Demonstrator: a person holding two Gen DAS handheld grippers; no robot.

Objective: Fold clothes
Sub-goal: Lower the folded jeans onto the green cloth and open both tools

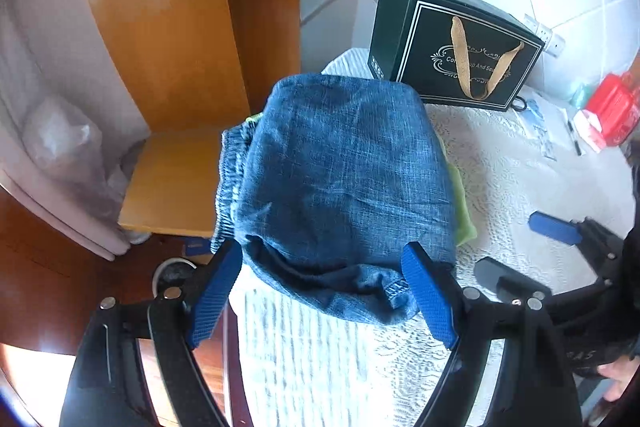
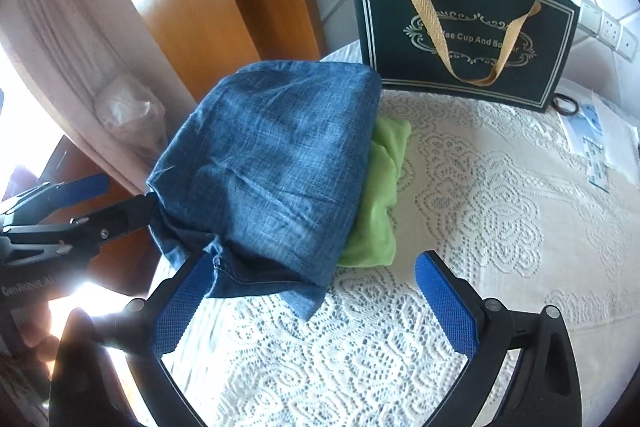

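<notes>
Denim garment [image 1: 344, 183], one, green garment [image 2: 380, 195], one

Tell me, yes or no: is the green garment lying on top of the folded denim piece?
No: the folded denim piece lies on top, and the green garment only sticks out from beneath its edge.

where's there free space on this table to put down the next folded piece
Bare lace tablecloth right of the green garment, below the dark gift box, and the near strip. Crowded: folded denim at the left edge, papers at the far right.
</notes>
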